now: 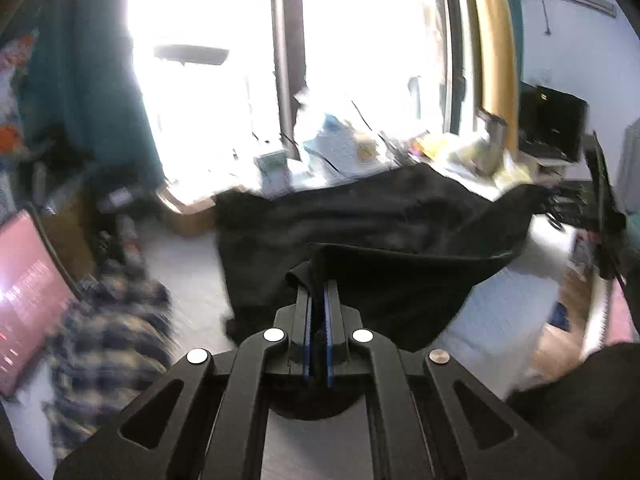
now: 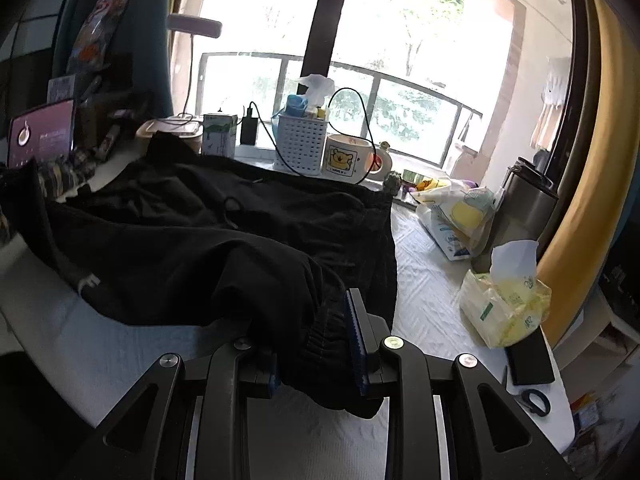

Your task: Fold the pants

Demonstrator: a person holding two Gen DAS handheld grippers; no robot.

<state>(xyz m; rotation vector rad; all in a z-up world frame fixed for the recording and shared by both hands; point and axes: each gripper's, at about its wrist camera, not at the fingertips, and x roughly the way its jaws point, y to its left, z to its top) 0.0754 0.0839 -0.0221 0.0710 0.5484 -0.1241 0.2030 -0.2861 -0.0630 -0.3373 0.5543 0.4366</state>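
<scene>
Black pants lie spread and rumpled across the white-covered table. My right gripper is shut on a bunched, elastic-ribbed end of them. The cloth fills the gap and hides the left finger, so only the blue-padded right finger shows. In the left wrist view the pants stretch away towards the window. My left gripper is shut on a near edge of the cloth, which is raised off the table and drapes to the right.
Along the window side stand a white basket, a bear mug and a carton. To the right are a tissue pack, a steel tumbler, a phone and scissors. A plaid cloth and a lit screen are at the left.
</scene>
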